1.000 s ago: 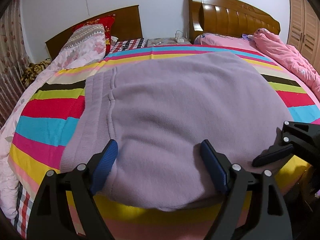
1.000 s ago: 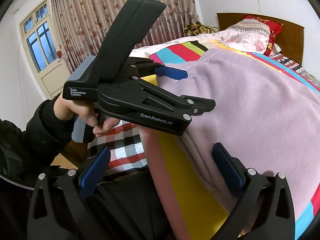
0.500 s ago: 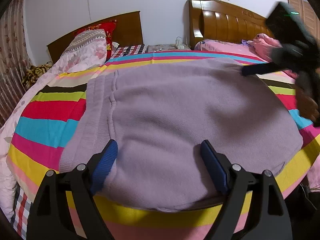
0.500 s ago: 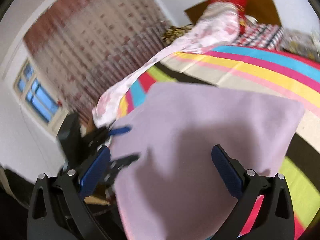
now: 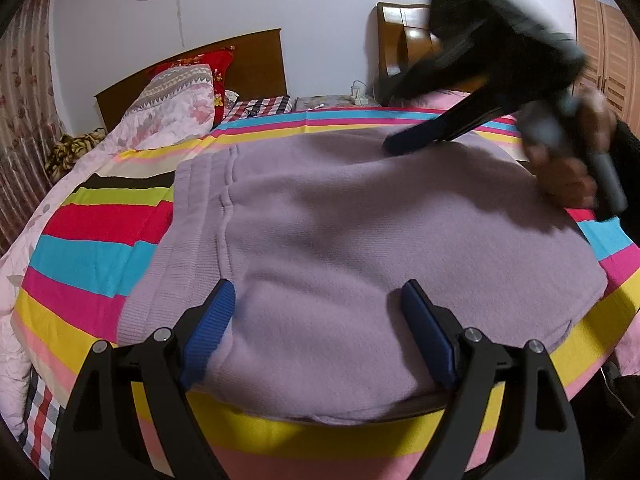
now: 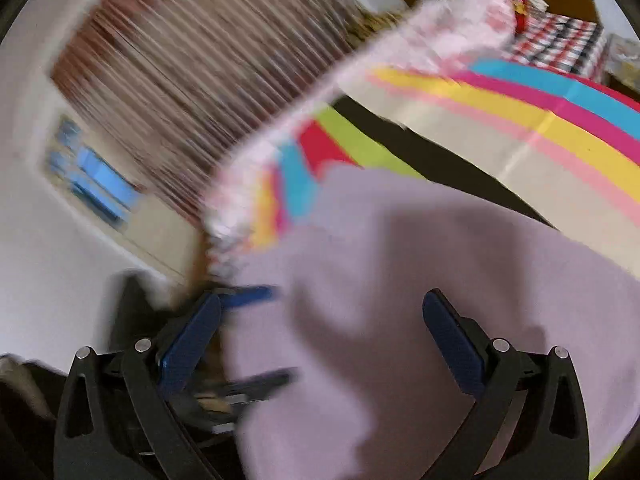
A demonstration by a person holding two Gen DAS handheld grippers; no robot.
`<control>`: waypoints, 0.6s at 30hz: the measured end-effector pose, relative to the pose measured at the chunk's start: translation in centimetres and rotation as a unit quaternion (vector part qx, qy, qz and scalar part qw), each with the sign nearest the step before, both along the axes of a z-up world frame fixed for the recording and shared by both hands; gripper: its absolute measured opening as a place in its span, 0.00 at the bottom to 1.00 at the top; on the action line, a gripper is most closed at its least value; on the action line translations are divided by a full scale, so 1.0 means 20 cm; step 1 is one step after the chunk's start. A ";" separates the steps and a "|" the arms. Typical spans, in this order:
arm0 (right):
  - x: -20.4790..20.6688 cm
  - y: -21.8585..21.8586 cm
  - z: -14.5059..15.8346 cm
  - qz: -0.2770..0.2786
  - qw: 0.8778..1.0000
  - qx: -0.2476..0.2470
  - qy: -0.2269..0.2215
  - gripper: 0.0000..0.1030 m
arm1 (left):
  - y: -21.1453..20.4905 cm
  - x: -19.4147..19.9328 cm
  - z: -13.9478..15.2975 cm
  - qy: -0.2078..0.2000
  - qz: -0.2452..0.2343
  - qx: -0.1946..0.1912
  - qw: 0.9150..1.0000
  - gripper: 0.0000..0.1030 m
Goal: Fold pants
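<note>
Both grippers' jaws stand apart and empty over the lilac pants (image 5: pixel 360 240), whose edges lie on the striped bedspread (image 5: pixel 92 256).

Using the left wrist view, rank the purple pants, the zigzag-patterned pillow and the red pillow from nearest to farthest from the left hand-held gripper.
1. Purple pants: right ahead of the left hand-held gripper, centre.
2. Zigzag-patterned pillow: far left, on the bed.
3. Red pillow: behind it, against the headboard.
</note>
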State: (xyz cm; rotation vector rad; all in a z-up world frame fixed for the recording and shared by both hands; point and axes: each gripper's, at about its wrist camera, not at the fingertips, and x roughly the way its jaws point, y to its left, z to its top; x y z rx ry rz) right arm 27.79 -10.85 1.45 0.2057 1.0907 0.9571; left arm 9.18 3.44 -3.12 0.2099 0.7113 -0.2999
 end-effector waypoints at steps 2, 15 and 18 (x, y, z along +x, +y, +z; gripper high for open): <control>0.10 -0.08 0.03 -0.067 0.998 0.015 0.000 0.96 | 0.00 0.00 0.00 0.002 -0.001 0.000 1.000 0.82; -0.61 -0.41 0.17 -0.077 0.980 0.180 -0.045 0.96 | 0.01 0.00 0.01 -0.002 0.000 -0.001 1.000 0.82; -0.82 -0.35 0.03 -0.062 0.987 0.143 -0.032 0.96 | 0.00 0.00 0.01 0.003 0.001 0.001 1.000 0.82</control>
